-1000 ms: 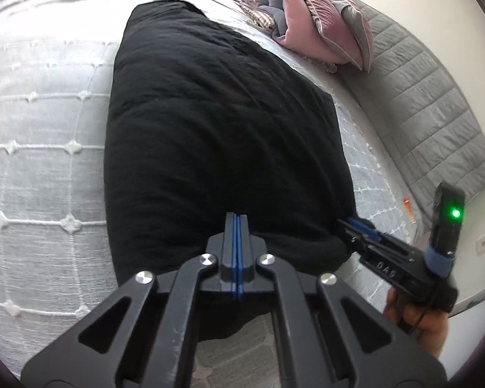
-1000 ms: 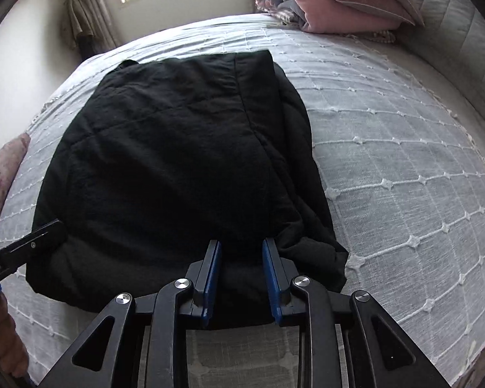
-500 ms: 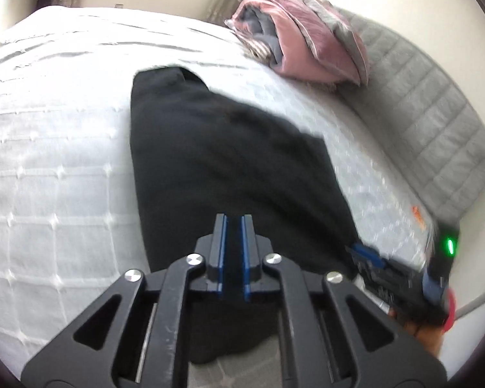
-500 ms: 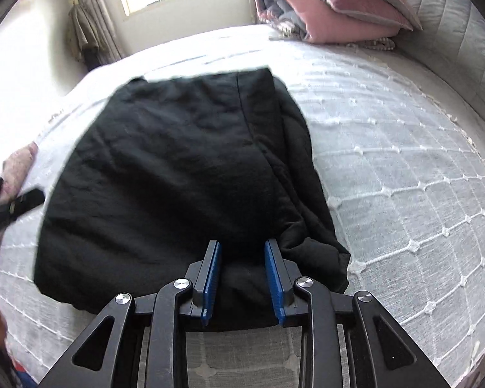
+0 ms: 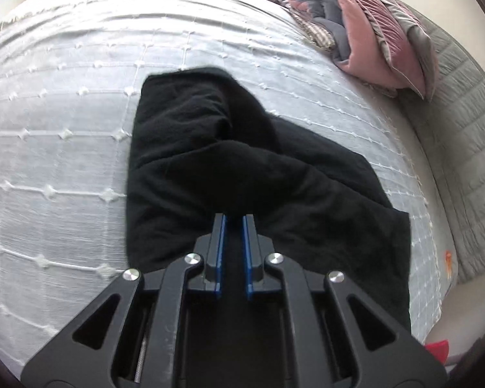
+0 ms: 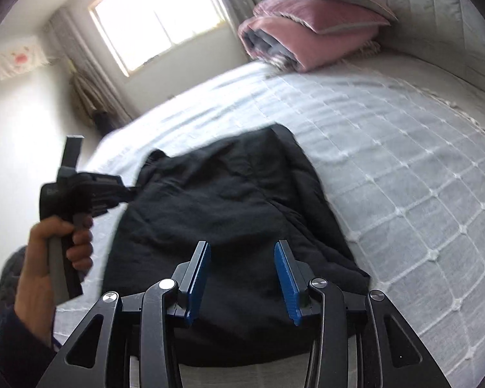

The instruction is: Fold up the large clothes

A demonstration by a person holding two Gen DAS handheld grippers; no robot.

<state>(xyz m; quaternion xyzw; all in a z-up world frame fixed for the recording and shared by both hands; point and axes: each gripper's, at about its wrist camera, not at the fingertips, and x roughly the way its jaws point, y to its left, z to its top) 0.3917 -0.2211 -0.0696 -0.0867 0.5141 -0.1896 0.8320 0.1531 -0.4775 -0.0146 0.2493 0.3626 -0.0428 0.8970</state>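
Note:
A large black garment [image 5: 242, 174] lies on the white bedspread [image 5: 55, 135], with its near edge lifted into a fold. My left gripper [image 5: 232, 223] is shut on that near edge and holds it raised above the bed. In the right wrist view the same garment [image 6: 229, 207] spreads ahead, and the left gripper [image 6: 129, 190] pinches its left edge in the air. My right gripper [image 6: 242, 258] is open and empty just above the garment's near edge.
A folded pink and grey quilt with a pillow [image 5: 368, 29] sits at the head of the bed, also in the right wrist view [image 6: 310, 26]. A grey padded headboard [image 5: 465, 148] runs along the right. A window [image 6: 158, 16] and curtains stand beyond the bed.
My left gripper closed on the garment's near edge and lifted it up and forward, bunching the cloth. My right gripper opened wider and rose away from the garment.

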